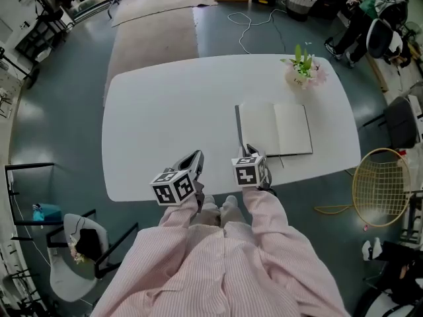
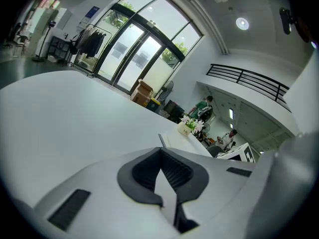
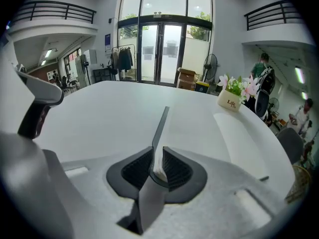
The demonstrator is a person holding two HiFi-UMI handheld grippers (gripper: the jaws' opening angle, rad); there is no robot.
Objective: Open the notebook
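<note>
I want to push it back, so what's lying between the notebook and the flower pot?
Nothing: in the head view only bare white table separates the notebook from the flower pot.

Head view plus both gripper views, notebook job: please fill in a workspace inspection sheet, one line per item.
Surface: white table with rounded corners.
Job's things: notebook lies open on the table's right half; its dark cover is raised on edge at the left side.
Clutter: flower pot beyond the notebook.
Grippers: left gripper shut with nothing in it, over the near table edge; right gripper appears closed on the cover's near edge.
Cables: white cable on the floor beyond the table.
Surroundings: rug, chair, yellow wire hoop, a person at the far right.
</note>
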